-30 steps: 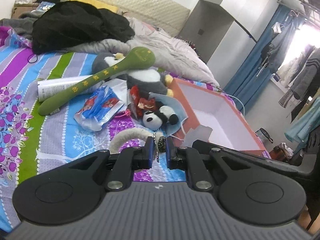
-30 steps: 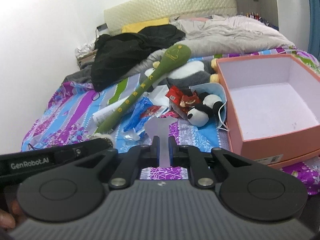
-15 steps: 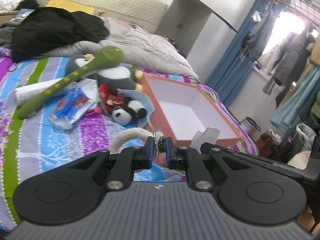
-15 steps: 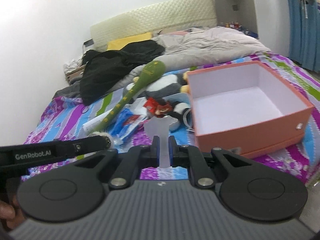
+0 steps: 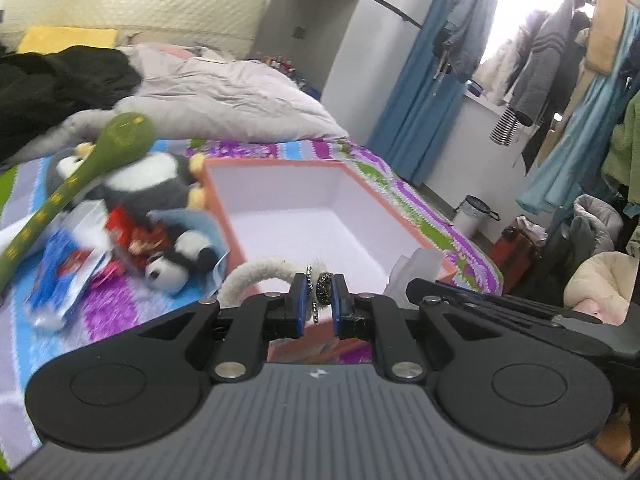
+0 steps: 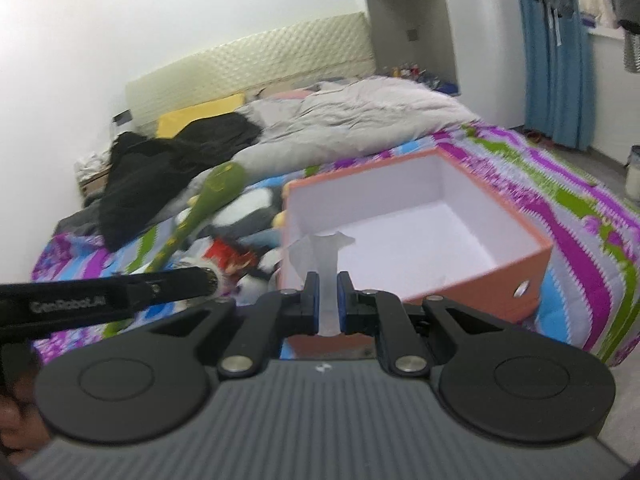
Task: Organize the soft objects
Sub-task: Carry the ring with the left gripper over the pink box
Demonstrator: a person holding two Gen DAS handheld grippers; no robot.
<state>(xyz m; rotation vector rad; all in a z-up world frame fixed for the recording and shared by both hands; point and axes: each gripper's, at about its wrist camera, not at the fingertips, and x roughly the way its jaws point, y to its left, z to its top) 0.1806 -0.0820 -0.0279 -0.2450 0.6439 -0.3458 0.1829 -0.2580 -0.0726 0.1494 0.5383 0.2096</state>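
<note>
Both grippers have swung from the toy pile toward the orange box (image 6: 420, 236), which now fills more of each view. The left gripper (image 5: 320, 288) pinches a beaded charm (image 5: 323, 284) on a white cord loop (image 5: 256, 276); the right gripper (image 6: 328, 292) clamps a translucent plastic piece (image 6: 324, 248) just before the box's near wall.

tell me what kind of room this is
Most likely a lived-in bedroom: a bed with a striped floral sheet and crumpled grey duvet, a padded headboard against the wall, and coats hanging on a rack by the window.
</note>
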